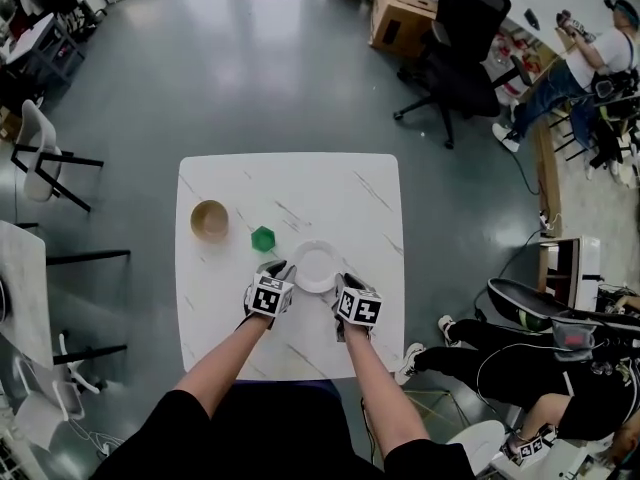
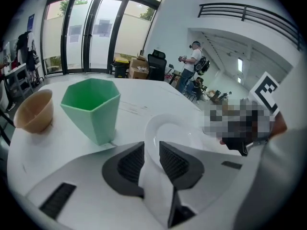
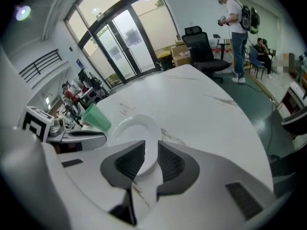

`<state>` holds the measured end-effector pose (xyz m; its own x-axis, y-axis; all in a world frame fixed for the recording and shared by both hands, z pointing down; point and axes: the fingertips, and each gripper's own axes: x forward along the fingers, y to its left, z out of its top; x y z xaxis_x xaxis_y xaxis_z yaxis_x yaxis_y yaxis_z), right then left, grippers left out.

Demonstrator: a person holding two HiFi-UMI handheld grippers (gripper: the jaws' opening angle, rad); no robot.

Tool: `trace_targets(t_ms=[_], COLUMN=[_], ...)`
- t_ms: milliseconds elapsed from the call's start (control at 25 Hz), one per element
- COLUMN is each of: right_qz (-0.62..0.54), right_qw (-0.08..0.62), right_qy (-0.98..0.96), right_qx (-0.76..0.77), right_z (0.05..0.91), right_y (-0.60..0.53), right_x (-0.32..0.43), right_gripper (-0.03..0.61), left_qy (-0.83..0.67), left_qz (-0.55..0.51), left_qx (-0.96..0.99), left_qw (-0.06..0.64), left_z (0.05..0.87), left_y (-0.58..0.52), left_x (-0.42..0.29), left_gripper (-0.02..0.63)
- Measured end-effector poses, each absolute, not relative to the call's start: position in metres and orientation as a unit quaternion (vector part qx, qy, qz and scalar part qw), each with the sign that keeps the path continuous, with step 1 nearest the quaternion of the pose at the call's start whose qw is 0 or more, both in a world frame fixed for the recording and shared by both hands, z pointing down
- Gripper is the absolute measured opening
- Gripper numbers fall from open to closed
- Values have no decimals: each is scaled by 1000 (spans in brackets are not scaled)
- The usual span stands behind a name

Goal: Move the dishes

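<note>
One tan bowl (image 1: 210,219) and one green cup (image 1: 263,238) stood on the white table (image 1: 370,198), and beside them lay one white plate (image 1: 316,266), the left gripper (image 1: 286,274) clamped narrowly on its left rim, the right gripper (image 1: 340,286) likewise on its right rim.

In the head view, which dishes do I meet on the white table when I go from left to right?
First the tan bowl, then the green cup, then the white plate.

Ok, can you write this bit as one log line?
left gripper: shut on plate rim | right gripper: shut on plate rim | cup, bowl: on table, apart from plate
</note>
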<state>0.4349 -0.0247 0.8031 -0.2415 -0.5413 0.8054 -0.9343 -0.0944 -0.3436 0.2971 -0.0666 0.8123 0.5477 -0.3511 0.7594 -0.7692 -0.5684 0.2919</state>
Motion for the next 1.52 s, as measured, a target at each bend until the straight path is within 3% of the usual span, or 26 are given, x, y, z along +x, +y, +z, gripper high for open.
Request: trace_targets(t_ms=[160, 320, 400, 560, 760, 1080, 1520], right_qz=[387, 344, 319, 307, 293, 193, 77], right_qw=[233, 209, 188, 153, 96, 109, 111], right_qy=[-688, -716, -724, -736, -751, -785, -825], right_qx=[568, 570, 582, 583, 584, 579, 549], right_z=[763, 712, 681, 644, 591, 517, 444], right_y=[-13, 15, 36, 90, 158, 202, 231], right_x=[409, 368, 345, 287, 206, 98, 57], right_gripper=[95, 92, 57, 43, 18, 17, 17], left_qy=[-325, -283, -272, -276, -289, -350, -432], left_qz=[303, 260, 238, 203, 153, 55, 0], left_qx=[845, 875, 884, 895, 908, 915, 895], left_qw=[297, 295, 297, 284, 262, 192, 109], left_z=[779, 735, 706, 660, 606, 508, 445], left_y=[-45, 2, 28, 74, 133, 202, 225], left_x=[295, 279, 257, 201, 135, 45, 13], left_gripper=[94, 92, 86, 35, 17, 17, 18])
